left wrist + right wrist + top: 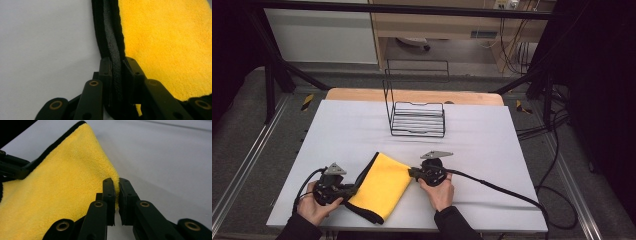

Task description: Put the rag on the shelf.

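The yellow cloth [382,185] looks soft and fuzzy, edged in matt black trim. The bench [347,130] has a smooth, matt pale top. The rack [418,119] is thin black metal wire. Each claw looks like hard black plastic.

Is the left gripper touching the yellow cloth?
Touching. In the left gripper view, the left gripper has its jaws pressed on the black edge of the yellow cloth.

One yellow cloth [382,186], one wire rack [417,118], one table [492,145] and two grippers.
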The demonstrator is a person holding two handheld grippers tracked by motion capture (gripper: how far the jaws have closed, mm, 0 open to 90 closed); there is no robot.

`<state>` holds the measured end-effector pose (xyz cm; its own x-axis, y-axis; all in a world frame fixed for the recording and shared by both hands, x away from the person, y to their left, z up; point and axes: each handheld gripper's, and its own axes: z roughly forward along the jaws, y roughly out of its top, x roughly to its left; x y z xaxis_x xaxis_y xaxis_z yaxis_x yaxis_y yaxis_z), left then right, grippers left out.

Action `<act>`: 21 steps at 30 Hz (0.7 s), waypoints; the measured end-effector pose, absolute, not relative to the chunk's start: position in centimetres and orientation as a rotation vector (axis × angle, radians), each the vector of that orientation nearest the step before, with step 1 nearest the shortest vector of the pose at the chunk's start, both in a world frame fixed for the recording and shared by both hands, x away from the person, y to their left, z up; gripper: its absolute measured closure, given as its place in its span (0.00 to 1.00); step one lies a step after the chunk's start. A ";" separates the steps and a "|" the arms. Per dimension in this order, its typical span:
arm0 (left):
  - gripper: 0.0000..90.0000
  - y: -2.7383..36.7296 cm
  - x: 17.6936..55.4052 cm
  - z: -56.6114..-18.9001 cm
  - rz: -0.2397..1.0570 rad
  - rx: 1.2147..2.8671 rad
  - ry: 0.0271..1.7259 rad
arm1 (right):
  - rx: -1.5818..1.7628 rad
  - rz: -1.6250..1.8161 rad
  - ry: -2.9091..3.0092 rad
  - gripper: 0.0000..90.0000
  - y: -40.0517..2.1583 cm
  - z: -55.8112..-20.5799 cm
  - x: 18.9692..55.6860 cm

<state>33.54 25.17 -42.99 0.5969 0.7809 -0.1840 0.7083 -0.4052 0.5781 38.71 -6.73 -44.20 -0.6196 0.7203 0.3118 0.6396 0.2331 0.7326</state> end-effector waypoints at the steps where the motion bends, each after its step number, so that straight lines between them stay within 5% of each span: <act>1: 0.86 24.8 33.5 -43.0 0.112 2.194 1.169 | 1.316 1.339 2.395 0.95 -7.0 -43.7 38.8; 10: 0.85 18.7 32.3 -43.3 0.168 2.154 1.093 | 1.293 1.199 2.422 0.94 -11.2 -41.1 39.8; 21: 0.83 14.9 31.4 -43.6 0.283 2.142 1.115 | 1.102 1.229 2.372 0.94 -12.7 -42.6 42.2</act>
<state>31.38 14.88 -43.63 0.6066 0.7861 -0.1187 0.6342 -0.3885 0.6684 42.18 -12.66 -42.56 -0.6822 0.7221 0.1148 0.5103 0.3578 0.7821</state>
